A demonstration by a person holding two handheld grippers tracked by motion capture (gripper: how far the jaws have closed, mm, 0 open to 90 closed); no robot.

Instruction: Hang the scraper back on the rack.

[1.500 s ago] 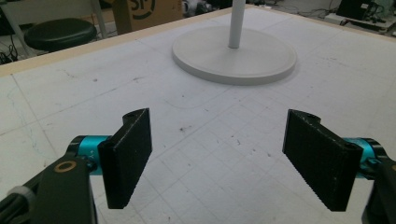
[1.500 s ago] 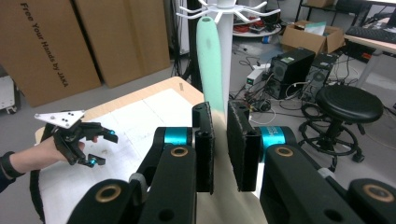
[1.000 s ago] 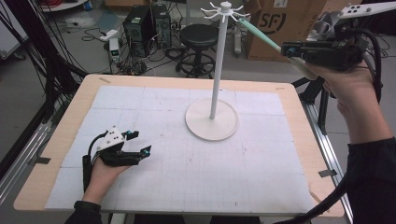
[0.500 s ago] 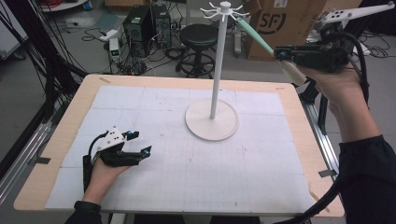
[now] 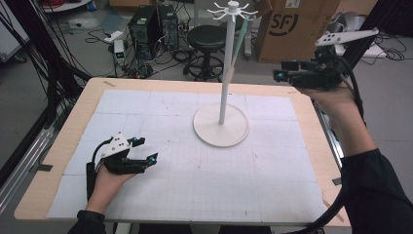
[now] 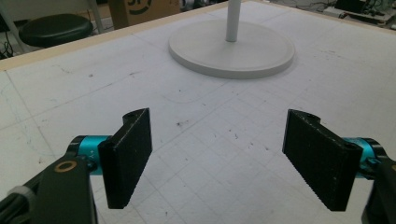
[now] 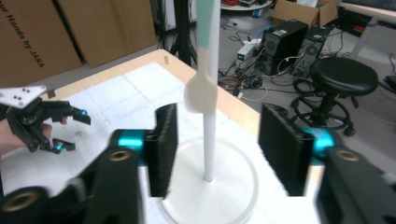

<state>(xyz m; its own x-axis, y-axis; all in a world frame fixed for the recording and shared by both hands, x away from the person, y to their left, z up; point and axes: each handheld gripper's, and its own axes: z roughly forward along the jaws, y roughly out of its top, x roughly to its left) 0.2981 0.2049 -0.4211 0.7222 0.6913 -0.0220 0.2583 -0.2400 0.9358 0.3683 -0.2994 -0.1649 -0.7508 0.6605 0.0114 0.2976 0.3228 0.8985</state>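
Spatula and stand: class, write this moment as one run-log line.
spatula: hanging from stand hook | right gripper: jaws just opened, nothing between them, beside stand | left gripper: jaws open, low over table

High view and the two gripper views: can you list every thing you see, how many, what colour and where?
stand: one, white, round base mid-table, pole with hooks on top
spatula: one, mint handle, cream blade, hanging from a stand hook
mat: one, white, gridded, covering the table
table: one, light wood
stool: one, black, floor behind table
box: one, brown, floor, back right
left tool: one, black, open, resting on mat
right tool: one, black, open, raised right of the stand
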